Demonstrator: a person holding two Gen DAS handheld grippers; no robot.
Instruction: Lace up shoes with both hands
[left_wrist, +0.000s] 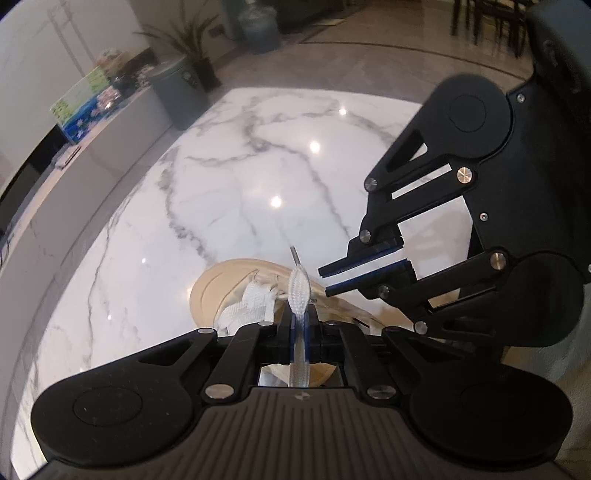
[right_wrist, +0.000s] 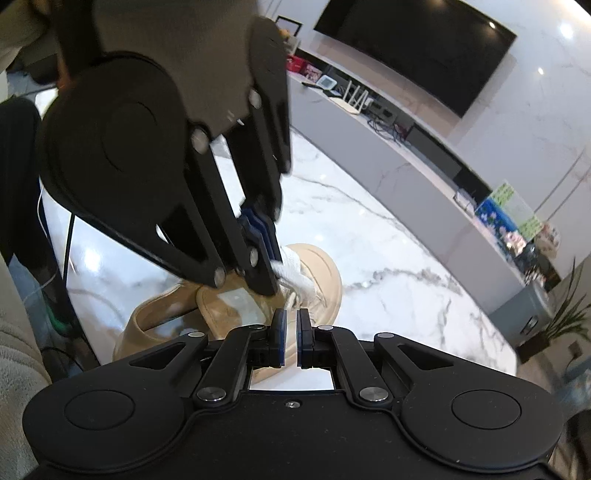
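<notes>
Left wrist view: the left gripper sits at lower centre, jaws closed on the white lace. The flat lace passes up between the pads, and its metal aglet stands free above them, pointing toward the upper part of the frame. The right gripper enters from the right edge with its jaws a narrow gap apart, tips just right of the aglet and not touching it; nothing lies between its pads.

Right wrist view: the right gripper at lower centre shows the same narrow gap and holds nothing. The left gripper comes down from the upper left, clamped on the lace directly over the shoe.

The beige shoe lies on the marble table, low in both frames, toe toward the middle of the frame. In the right wrist view its collar opens at lower left.

Progress, as a judgement: white lace is bunched over the front of the shoe, so some rows near the toe appear threaded. How many eyelets are filled cannot be told; the grippers hide that area. One lace end is off the shoe and held up. No bow or knot is visible, so the lacing looks unfinished. The other lace end is not seen.
</notes>
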